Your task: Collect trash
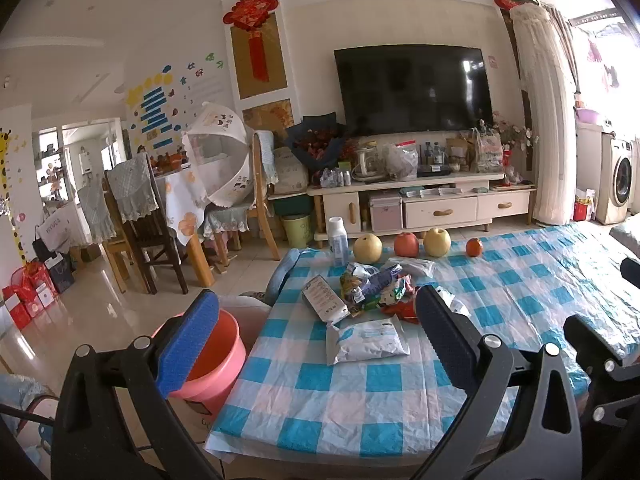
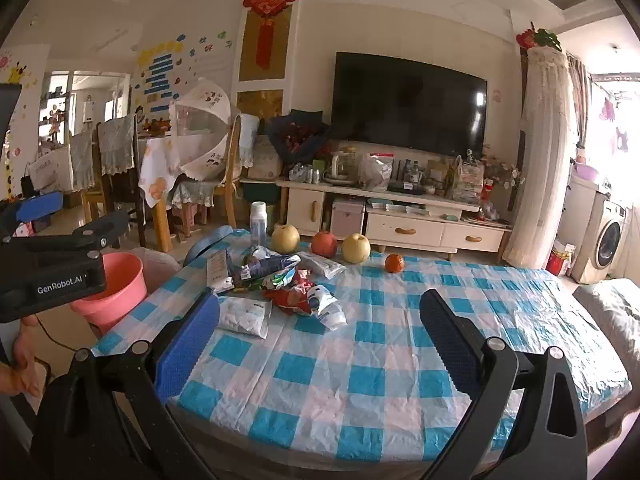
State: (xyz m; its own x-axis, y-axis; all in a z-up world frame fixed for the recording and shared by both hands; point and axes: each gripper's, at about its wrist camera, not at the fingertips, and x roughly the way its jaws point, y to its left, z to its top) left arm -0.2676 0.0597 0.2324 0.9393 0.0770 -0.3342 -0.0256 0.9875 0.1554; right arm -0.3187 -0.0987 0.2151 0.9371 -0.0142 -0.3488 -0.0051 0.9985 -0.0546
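Observation:
A pile of crumpled snack wrappers (image 1: 376,286) (image 2: 280,278) lies on the blue-checked table (image 1: 360,400) (image 2: 380,360). A white wet-wipe pack (image 1: 366,340) (image 2: 244,316) lies nearest me. A pink bucket (image 1: 208,360) (image 2: 114,284) stands on the floor left of the table. My left gripper (image 1: 316,340) is open and empty, above the table's near left part, with the wipe pack between its fingers in view. My right gripper (image 2: 320,344) is open and empty above the table's near edge. The left gripper's body shows in the right wrist view (image 2: 48,276).
Two pears (image 1: 368,248), an apple (image 1: 406,244), a small orange (image 1: 474,247) and a white bottle (image 1: 339,242) stand along the table's far edge. Beyond are a TV cabinet (image 1: 424,208), dining chairs (image 1: 136,216) and a green bin (image 1: 298,230).

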